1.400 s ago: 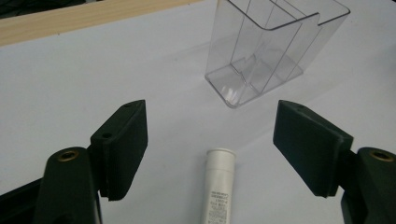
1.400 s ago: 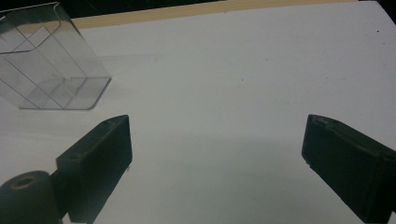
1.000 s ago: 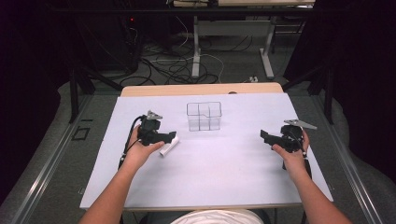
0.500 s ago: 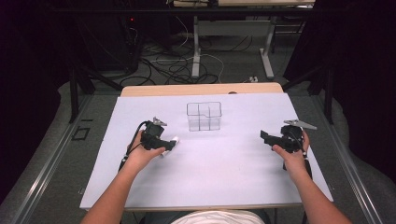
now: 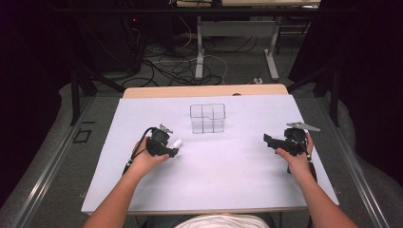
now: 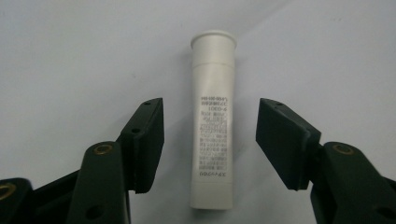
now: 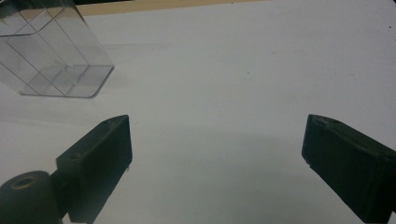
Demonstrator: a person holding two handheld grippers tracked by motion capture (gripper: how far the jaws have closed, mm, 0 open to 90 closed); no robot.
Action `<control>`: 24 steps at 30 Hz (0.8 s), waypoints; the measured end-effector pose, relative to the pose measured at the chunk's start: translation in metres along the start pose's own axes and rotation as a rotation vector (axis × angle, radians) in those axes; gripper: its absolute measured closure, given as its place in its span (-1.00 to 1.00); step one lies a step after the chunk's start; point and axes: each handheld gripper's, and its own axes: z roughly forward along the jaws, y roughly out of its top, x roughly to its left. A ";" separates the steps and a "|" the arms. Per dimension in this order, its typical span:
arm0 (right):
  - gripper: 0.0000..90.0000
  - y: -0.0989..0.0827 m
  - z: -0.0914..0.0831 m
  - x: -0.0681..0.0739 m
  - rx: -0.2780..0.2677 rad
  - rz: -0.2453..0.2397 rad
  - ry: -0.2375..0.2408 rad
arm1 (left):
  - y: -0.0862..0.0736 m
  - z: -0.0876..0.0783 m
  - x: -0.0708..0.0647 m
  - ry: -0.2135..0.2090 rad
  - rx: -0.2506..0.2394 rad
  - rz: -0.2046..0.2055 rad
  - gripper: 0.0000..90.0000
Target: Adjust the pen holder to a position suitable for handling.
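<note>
A white table (image 5: pixel 228 185) spreads across the middle of the high view, the person's forearms coming in from the bottom edge. Near the centre top of the sheet stands a clear plastic box (image 5: pixel 207 118) with dividers inside; the right gripper view catches it at upper left (image 7: pixel 56 56), tilted by the camera's angle, and it looks empty, though the glare makes that hard to be sure of.

The right gripper (image 5: pixel 271 141) sits at the right of the high view with its jaws spread wide and nothing between them; its own view has bare table between the two black pads (image 7: pixel 105 154).

The left gripper (image 5: pixel 174 151) sits left of centre, lowered over a small white tube (image 5: pixel 177 142). From above, little more than the tube's end pokes out past the gripper. The left gripper view tells far more: the tube (image 6: pixel 212 126) lies flat on the table, cap toward the top of the frame, printed side up, running lengthwise between the jaws. The jaws have just been closing and now stand about half open, with a clear gap on each side of the tube, so nothing is gripped yet.

The step in hand is the pickup of the tube. The next move likely calls for closing squarely on its body, then lifting it toward the box.
</note>
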 end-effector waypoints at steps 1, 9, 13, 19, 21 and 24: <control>-0.82 0.000 0.000 0.000 -0.001 -0.002 0.002 | -0.001 0.001 0.000 0.000 0.008 0.004 -0.04; -0.82 0.000 0.000 0.001 0.001 -0.003 0.006 | -0.003 0.004 0.001 -0.015 0.036 0.005 0.15; -0.82 0.000 0.000 0.001 0.005 -0.004 0.007 | -0.002 0.003 0.001 -0.018 0.048 0.014 0.23; -0.82 0.000 0.000 0.000 -0.001 -0.010 0.006 | -0.002 0.000 0.002 -0.024 0.076 0.024 0.41; -0.82 0.000 0.000 0.000 -0.001 -0.012 0.006 | -0.002 0.000 0.002 -0.026 0.082 0.031 0.47; -0.82 0.000 0.000 0.000 -0.001 -0.012 0.005 | -0.002 0.000 0.002 -0.021 0.086 0.032 0.54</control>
